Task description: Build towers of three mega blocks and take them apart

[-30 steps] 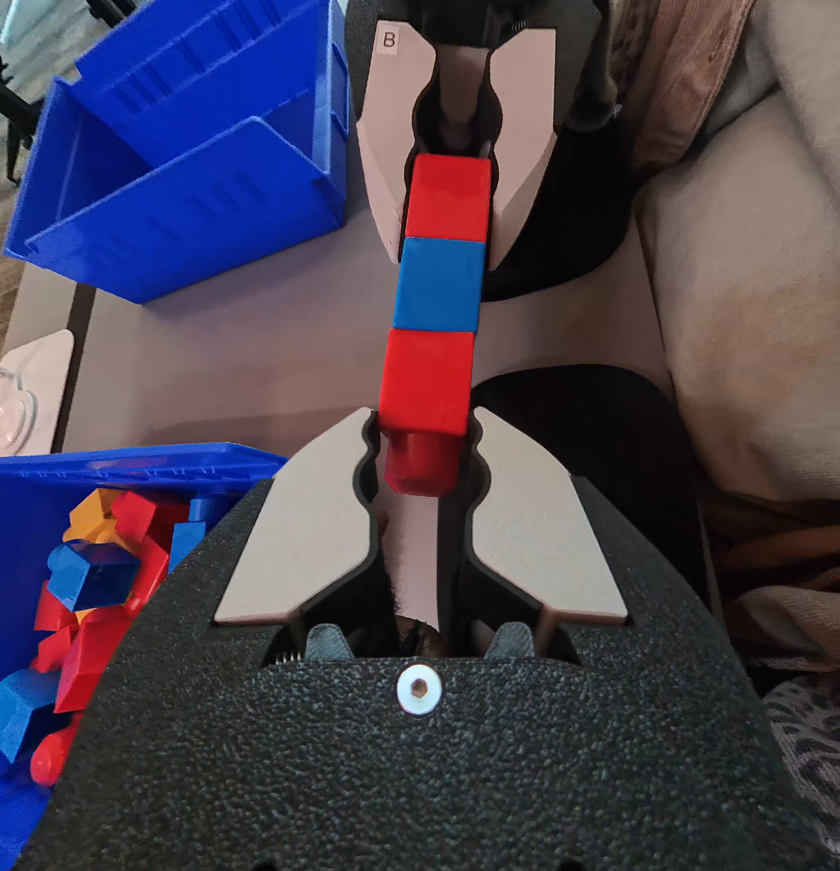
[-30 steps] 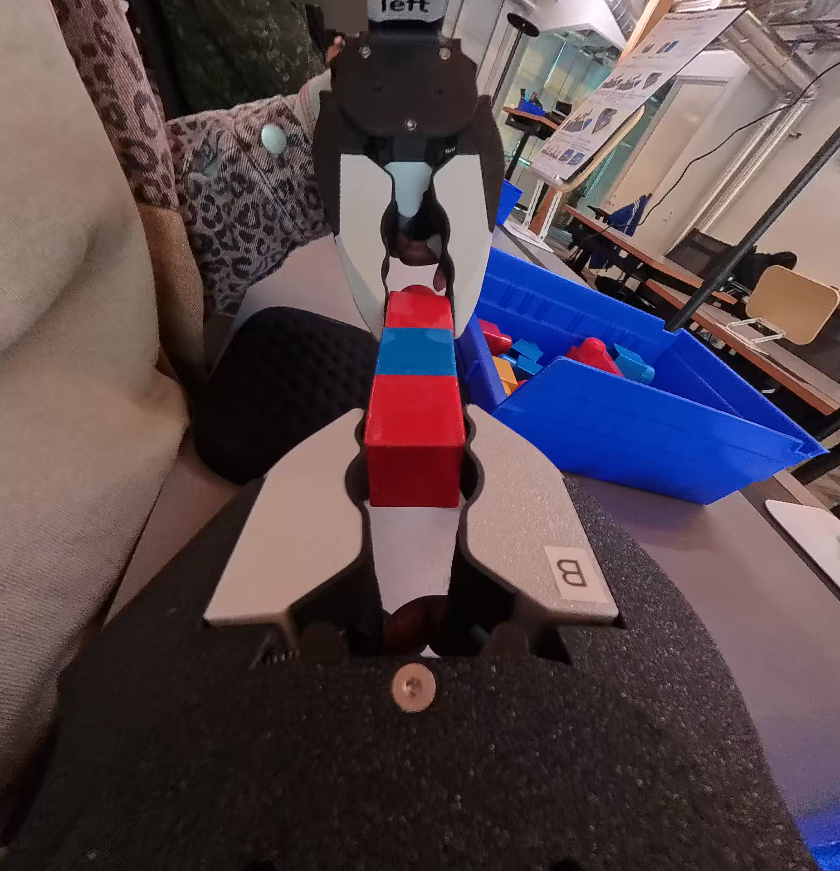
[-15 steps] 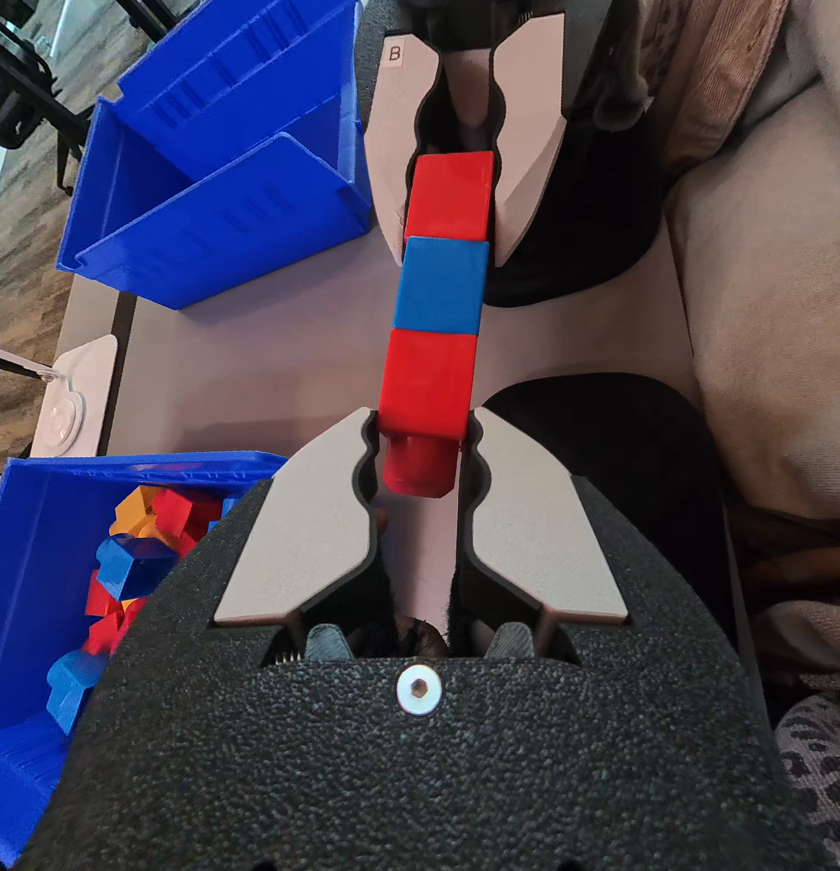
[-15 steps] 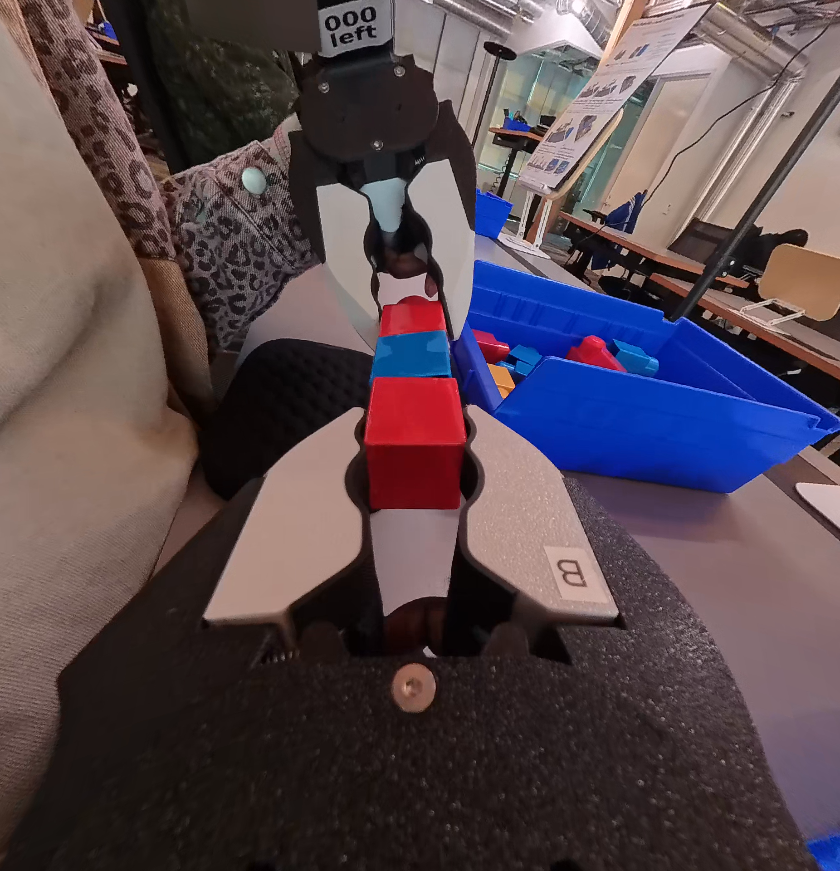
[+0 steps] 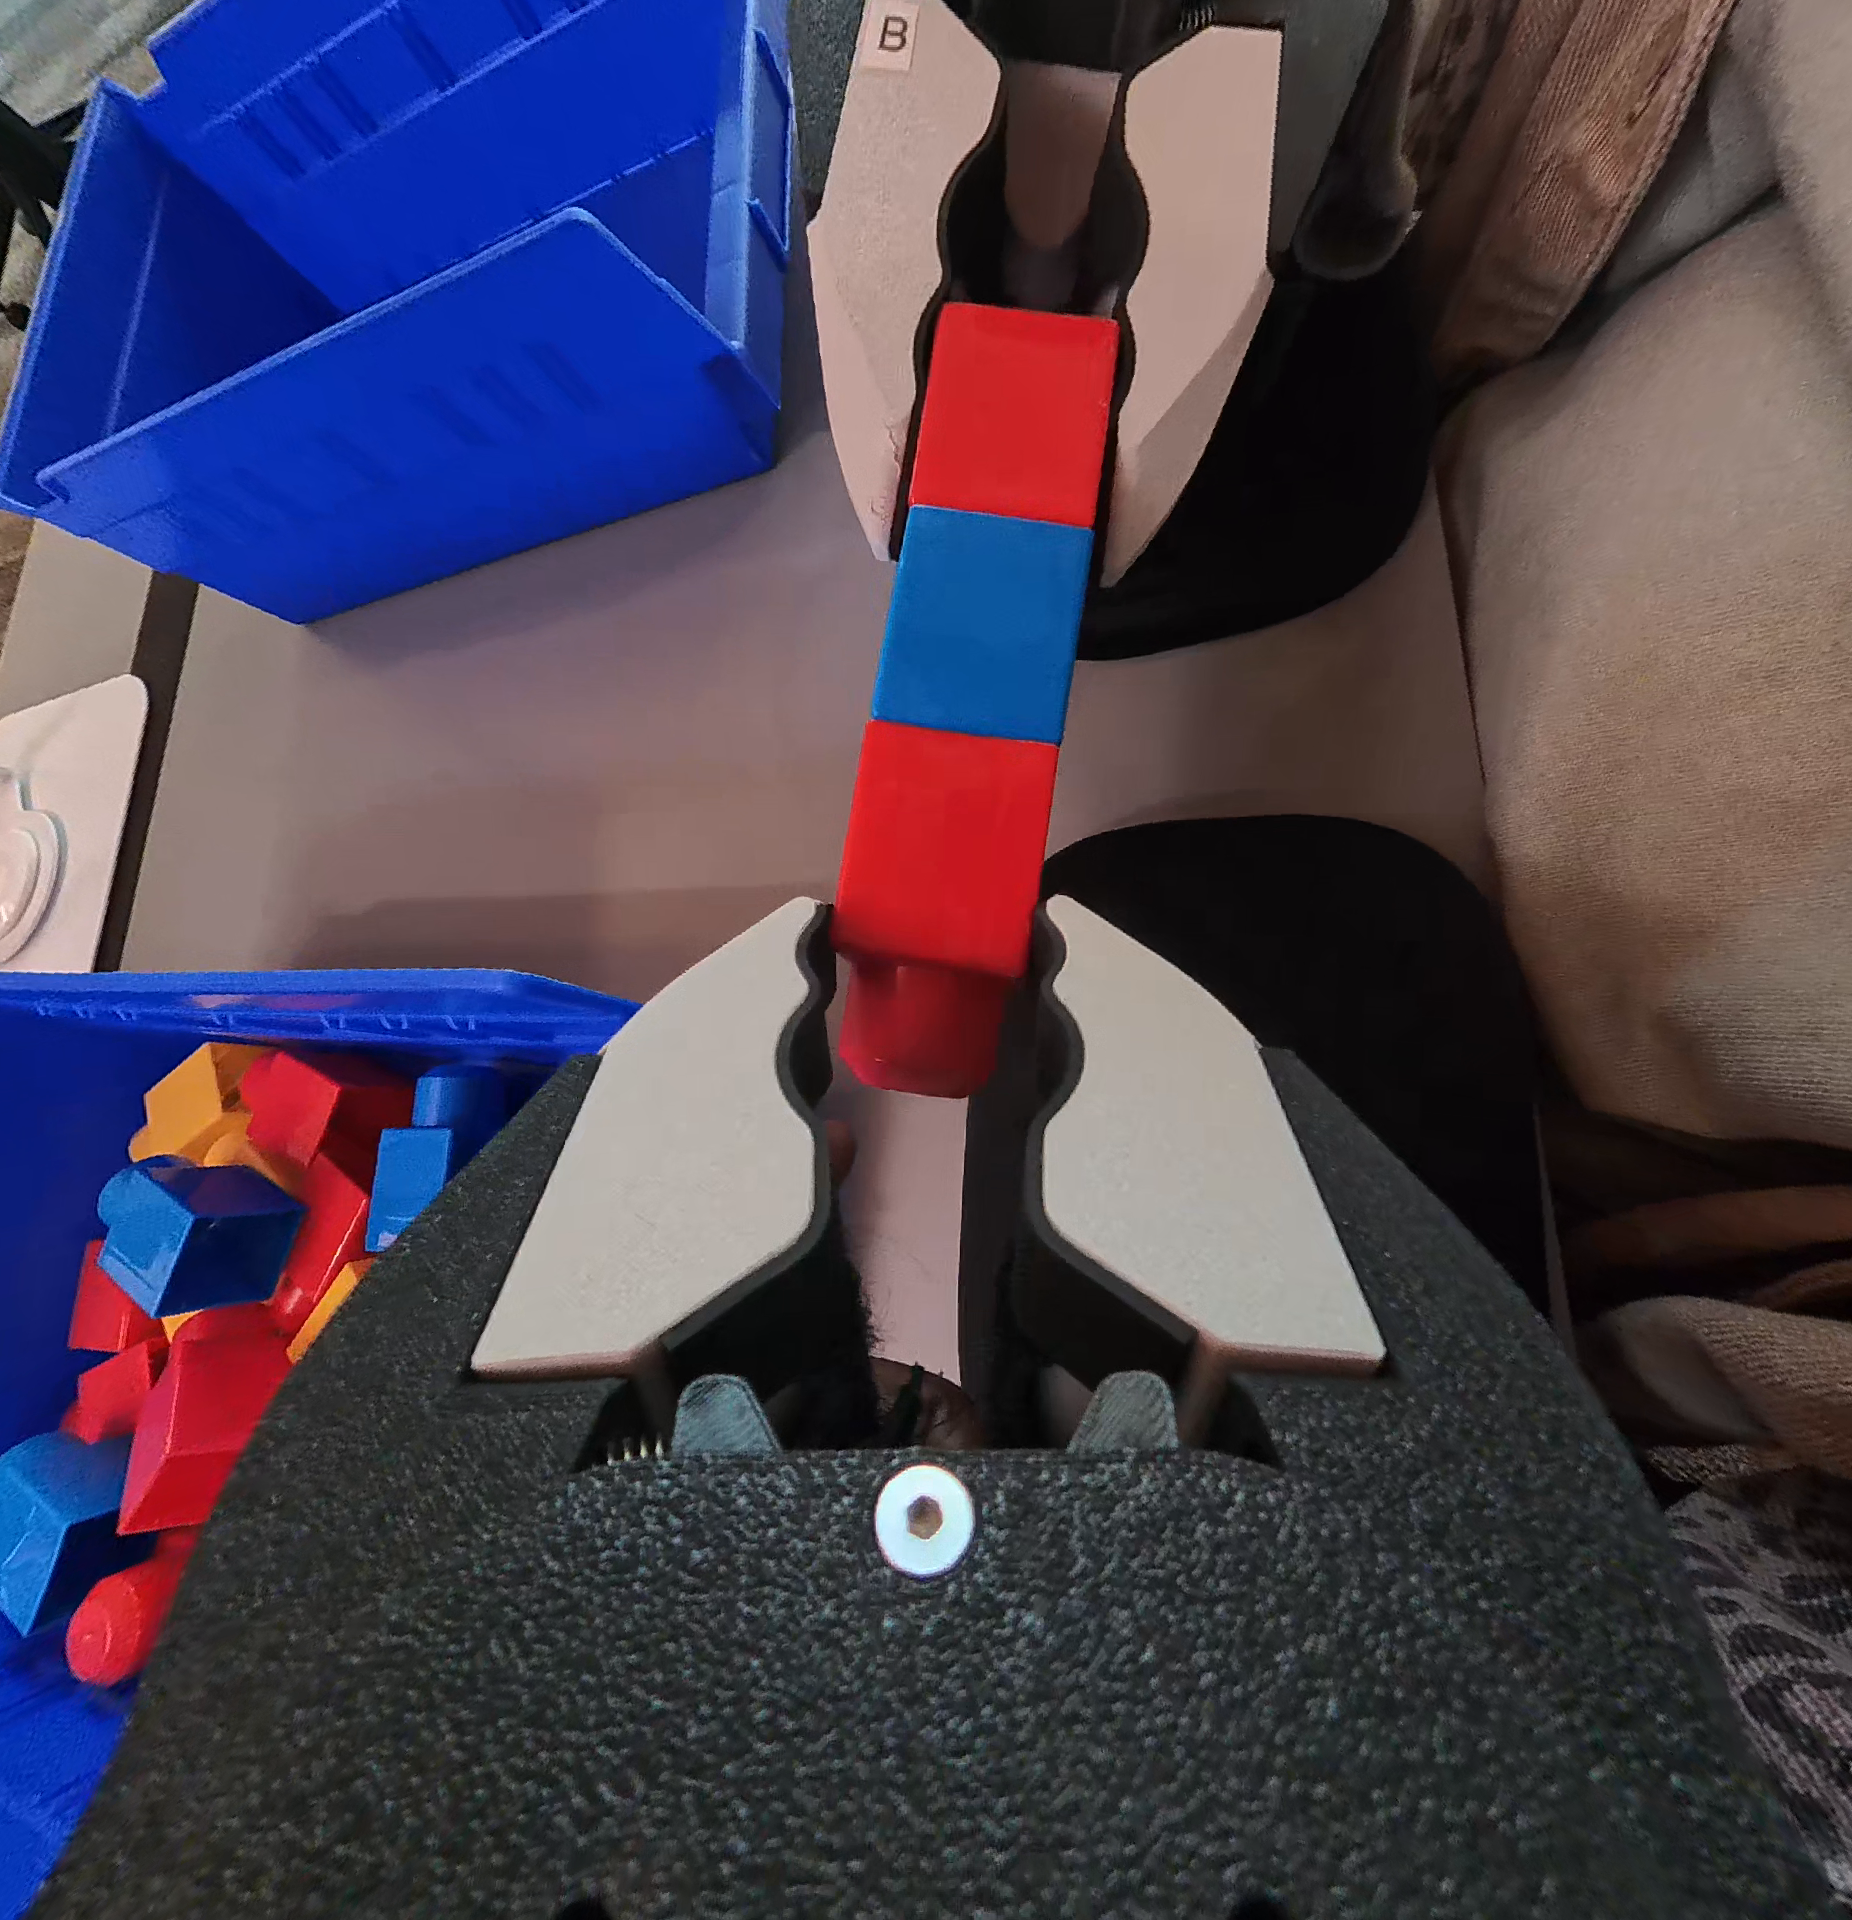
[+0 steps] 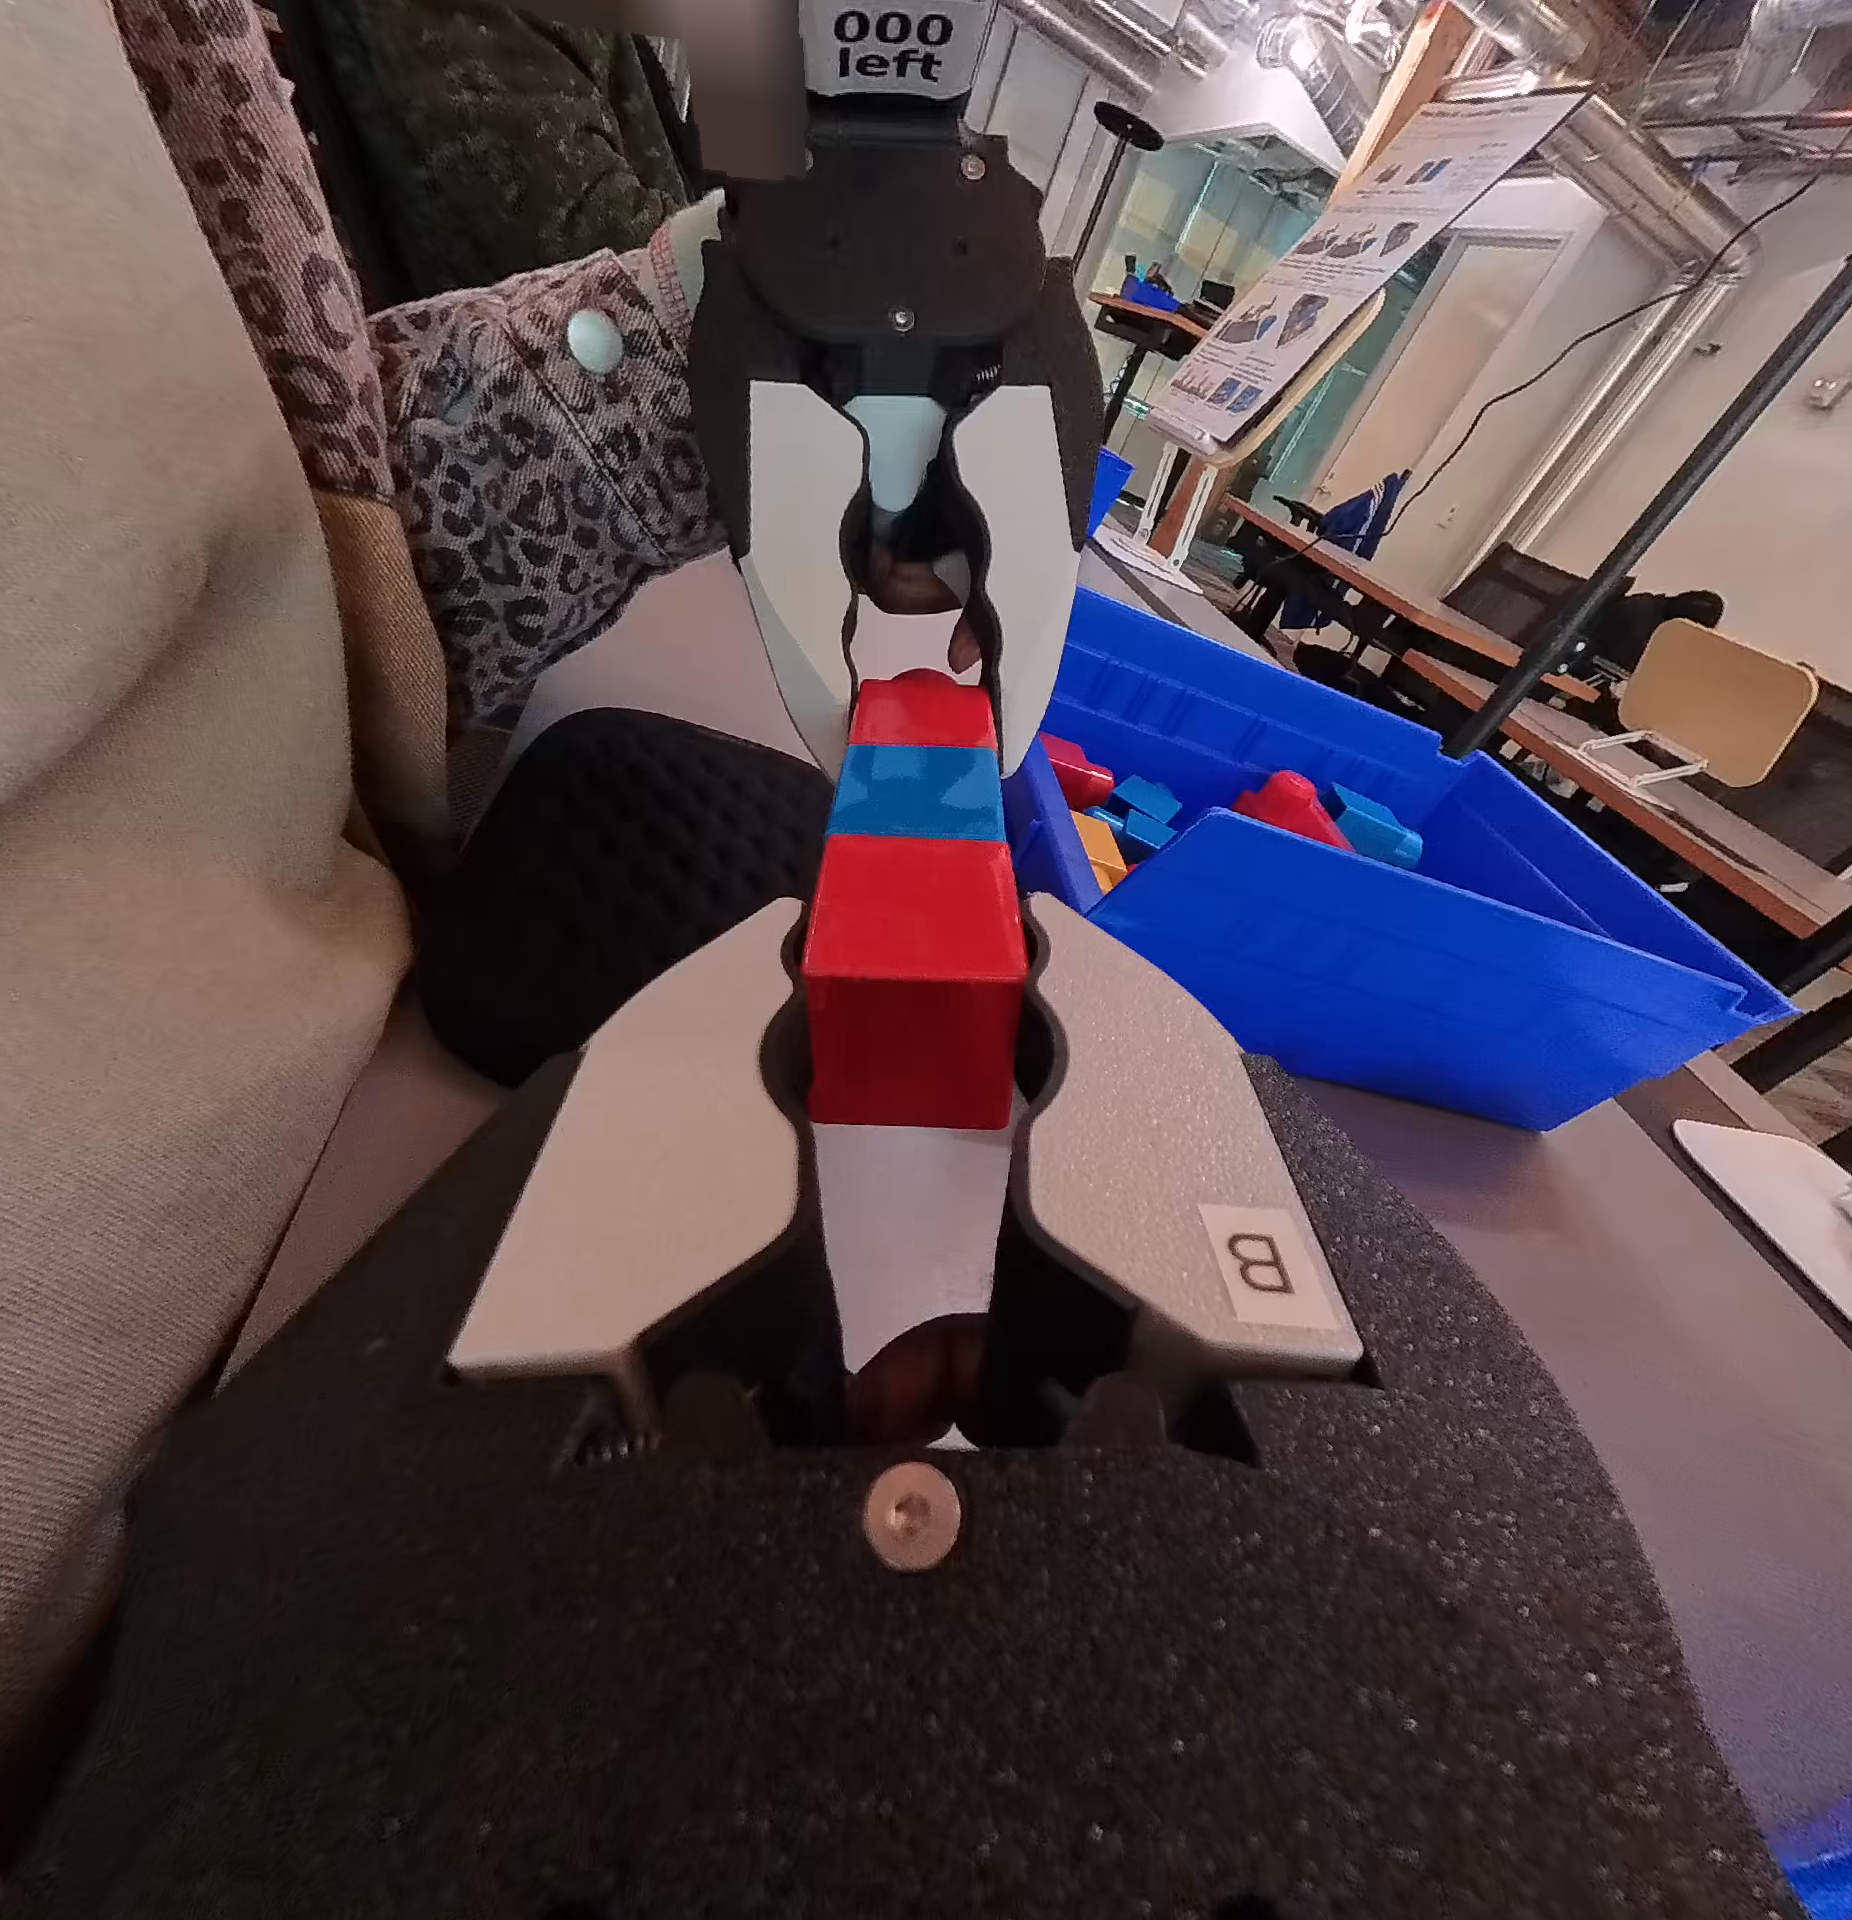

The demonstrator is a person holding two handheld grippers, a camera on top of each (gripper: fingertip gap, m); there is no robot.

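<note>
Spanning the gap between the two tongs, a tower of three mega blocks [image 5: 969, 665] is held level above the worktop [image 5: 506, 769], with a red block at each end and a blue block [image 5: 979, 629] between them. The red end block bearing the round stud [image 5: 937, 862] is clamped between the fingers of the left tongs [image 5: 932, 1013], which are narrowed onto its sides; the stud itself points back into the throat of those tongs. The red block at the opposite end [image 6: 911, 977] is clamped in the same way by the right tongs [image 6: 911, 997], whose fingers are pressed against both of its flanks. The two tongs are set nose to nose, each seen head-on from the other's camera.

Beside the left tongs, on their left, a blue bin [image 5: 28, 1122] is seen, filled with loose red, blue and orange blocks [image 5: 215, 1226]. Beyond it, beside the right tongs, a second blue bin [image 5: 402, 416] stands on the worktop with its dividers showing. A black rounded pad [image 5: 1317, 997] lies under the tower, on the side towards the beige cushion [image 5: 1680, 727]. Leopard-patterned fabric [image 6: 527, 457] is seen behind the left tongs in the right wrist view.
</note>
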